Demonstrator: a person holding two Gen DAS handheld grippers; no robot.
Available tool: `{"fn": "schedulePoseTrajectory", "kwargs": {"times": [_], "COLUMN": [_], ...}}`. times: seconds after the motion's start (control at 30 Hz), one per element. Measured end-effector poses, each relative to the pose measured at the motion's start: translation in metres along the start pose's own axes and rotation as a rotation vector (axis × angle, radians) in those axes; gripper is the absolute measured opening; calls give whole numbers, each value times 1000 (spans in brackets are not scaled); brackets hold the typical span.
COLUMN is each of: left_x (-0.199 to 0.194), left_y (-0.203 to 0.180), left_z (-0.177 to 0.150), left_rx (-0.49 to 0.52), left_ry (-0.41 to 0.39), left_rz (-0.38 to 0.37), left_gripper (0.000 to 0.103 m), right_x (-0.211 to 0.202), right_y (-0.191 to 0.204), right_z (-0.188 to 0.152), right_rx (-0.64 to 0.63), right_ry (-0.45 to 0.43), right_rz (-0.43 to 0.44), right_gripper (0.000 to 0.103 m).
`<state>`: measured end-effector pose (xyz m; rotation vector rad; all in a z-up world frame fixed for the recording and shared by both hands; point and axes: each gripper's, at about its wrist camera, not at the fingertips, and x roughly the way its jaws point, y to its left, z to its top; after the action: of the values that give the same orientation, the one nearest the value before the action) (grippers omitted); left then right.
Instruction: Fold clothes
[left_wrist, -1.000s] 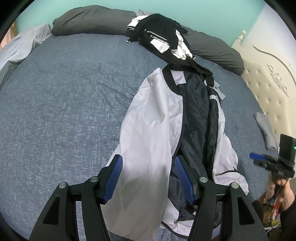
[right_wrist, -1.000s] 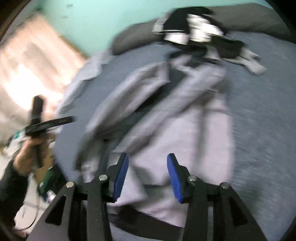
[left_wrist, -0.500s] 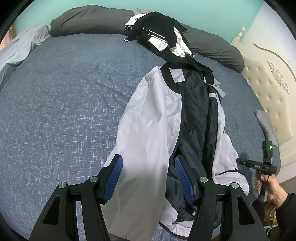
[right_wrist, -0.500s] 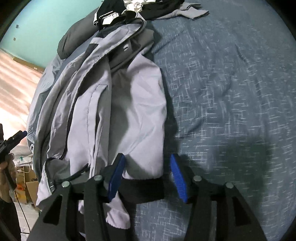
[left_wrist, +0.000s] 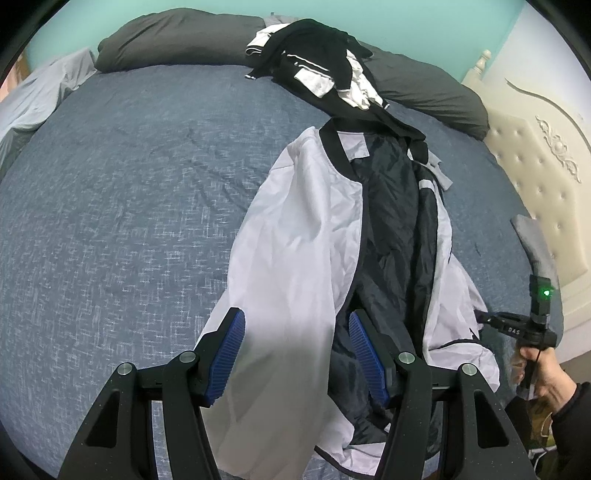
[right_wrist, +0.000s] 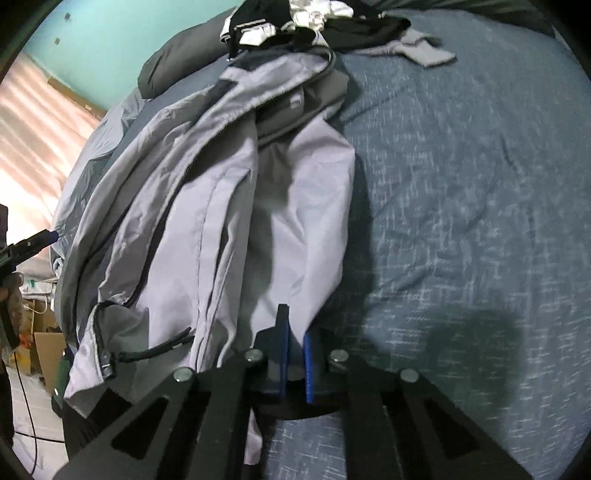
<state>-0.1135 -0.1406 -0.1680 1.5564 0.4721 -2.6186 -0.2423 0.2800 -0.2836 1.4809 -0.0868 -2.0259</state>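
The jacket (left_wrist: 317, 236) runs lengthwise from the bed's (left_wrist: 122, 206) near edge; right gripper (right_wrist: 294, 345) pinches its hem, the left gripper (left_wrist: 297, 350) hovers agape.

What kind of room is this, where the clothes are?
Most likely a bedroom. There is a big bed with a blue cover, dark grey pillows along the far side, and a cream padded headboard. A white jacket lies spread on it.
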Motion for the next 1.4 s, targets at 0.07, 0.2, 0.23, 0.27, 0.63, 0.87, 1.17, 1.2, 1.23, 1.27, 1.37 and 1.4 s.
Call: {"fn": "schedulePoseTrajectory", "kwargs": {"times": [0.07, 0.2, 0.23, 0.27, 0.63, 0.87, 1.17, 1.2, 1.23, 1.27, 1.37, 1.4], "left_x": [0, 0, 0, 0, 1, 7, 13, 14, 15, 16, 20, 21], "left_y": [-2, -7, -9, -10, -23, -29, -26, -25, -24, -23, -20, -19], "left_z": [0, 1, 1, 2, 6, 9, 15, 16, 17, 18, 22, 22], "left_rx": [2, 6, 8, 10, 32, 41, 40, 39, 37, 35, 30, 31], "left_ry": [-1, -3, -3, -3, -2, 4, 10, 11, 12, 13, 16, 18], "left_rz": [0, -1, -2, -2, 0, 0, 25, 27, 30, 31, 39, 40], "left_gripper": [63, 63, 63, 63, 63, 63, 63, 63, 63, 63, 63, 63], "right_x": [-11, -42, -49, -56, -131, -166, -196, -200, -205, -209, -226, -231], "right_y": [-5, -22, -28, -33, -88, -130, -181, -188, -195, -202, -228, -238], "right_z": [1, 0, 3, 6, 42, 55, 78, 81, 83, 85, 89, 89], "right_rx": [-1, -2, -2, -1, 52, 89, 155, 165, 177, 189, 247, 265], "right_ry": [-19, -69, -77, -85, -198, -208, -222, -225, -228, -231, -247, -246], "right_rz": [-10, -40, -48, -57, -209, -278, -362, -373, -385, -398, -449, -478], "right_gripper": [5, 4, 4, 4, 3, 3, 3, 3, 3, 3, 3, 3]}}
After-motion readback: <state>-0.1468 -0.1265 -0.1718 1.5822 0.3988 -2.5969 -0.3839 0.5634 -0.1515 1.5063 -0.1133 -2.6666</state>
